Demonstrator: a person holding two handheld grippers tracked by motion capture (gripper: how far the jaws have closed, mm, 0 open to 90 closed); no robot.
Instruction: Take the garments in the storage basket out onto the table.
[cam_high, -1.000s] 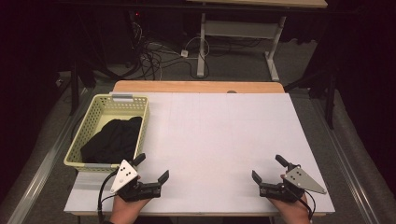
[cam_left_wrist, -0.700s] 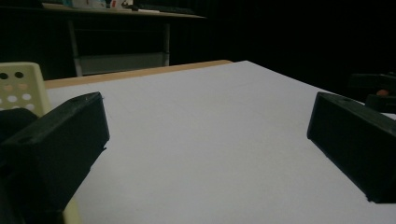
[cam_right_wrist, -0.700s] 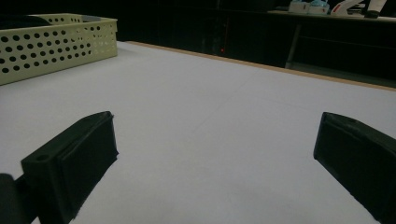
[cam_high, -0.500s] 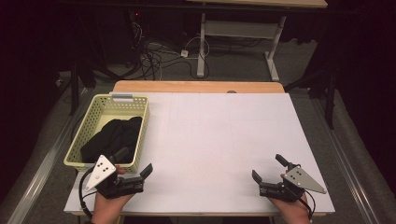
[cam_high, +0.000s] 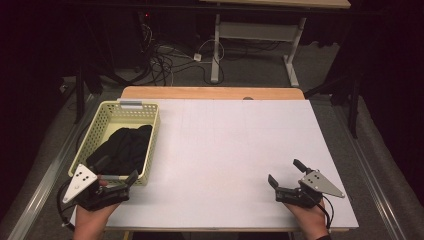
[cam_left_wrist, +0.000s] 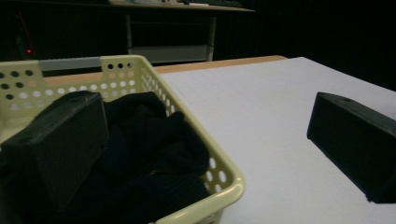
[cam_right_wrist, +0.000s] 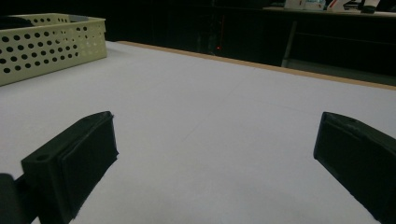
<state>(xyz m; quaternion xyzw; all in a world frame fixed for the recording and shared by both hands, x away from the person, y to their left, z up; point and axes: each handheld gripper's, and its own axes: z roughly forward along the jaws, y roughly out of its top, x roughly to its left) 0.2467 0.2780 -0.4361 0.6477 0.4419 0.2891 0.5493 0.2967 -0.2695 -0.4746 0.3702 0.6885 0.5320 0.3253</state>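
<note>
A pale yellow perforated basket (cam_high: 154, 131) stands at the table's left side with a crumpled black cloth (cam_high: 124, 146) inside. My left gripper (cam_high: 118, 169) is open at the basket's near end. In the left gripper view one jaw is over the black cloth (cam_left_wrist: 154, 140), the other is over the white tabletop, and the basket's near corner rim (cam_left_wrist: 223, 185) lies between them. Nothing is gripped. My right gripper (cam_high: 284, 171) is open low over the table's near right, with bare white surface between its jaws. The basket (cam_right_wrist: 51, 42) shows far off in the right gripper view.
The white tabletop (cam_high: 230, 145) has a wooden strip (cam_high: 210, 93) along its far edge. Beyond it, cables (cam_high: 165, 60) lie on the floor beside another table's metal frame (cam_high: 250, 35). Dark floor surrounds the table on both sides.
My left gripper has moved left along the front edge, from the bare table to the basket's near end. The right gripper has stayed put.
</note>
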